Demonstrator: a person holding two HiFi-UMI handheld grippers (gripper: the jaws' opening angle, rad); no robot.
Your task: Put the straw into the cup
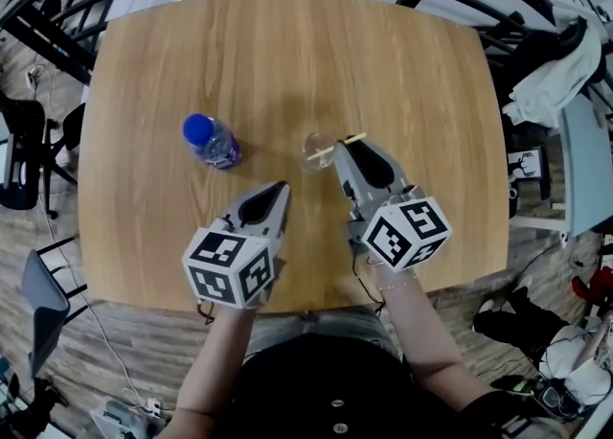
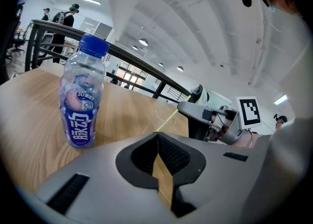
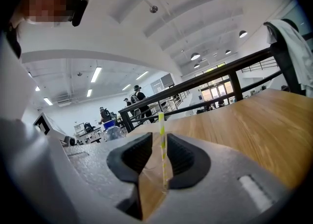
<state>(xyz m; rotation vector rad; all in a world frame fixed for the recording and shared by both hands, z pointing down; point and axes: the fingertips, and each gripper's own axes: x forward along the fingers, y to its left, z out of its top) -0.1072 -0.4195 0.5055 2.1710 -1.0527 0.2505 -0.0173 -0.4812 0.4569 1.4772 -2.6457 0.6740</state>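
Round-cornered wooden worktop point(image 1: 287, 54) with a visible grain. On it stands a clear plastic bottle point(image 1: 213, 140) with a blue cap and a purple label, and to its right, a bit apart, a small see-through cup point(image 1: 316, 151).

The straw point(image 1: 347, 143) is thin, with yellow and white stripes. Its lower end is down in the cup and the rest leans out over the rim towards the right gripper point(image 1: 351, 150). In the right gripper view the ribbed black jaws are parted, and the straw point(image 3: 163, 154) stands between them without either pad pressing on it.

The left gripper point(image 1: 278, 185) sits closer to the person, between bottle and cup. Its jaws are closed tip to tip with nothing in them. Both grippers have smooth grey shells.
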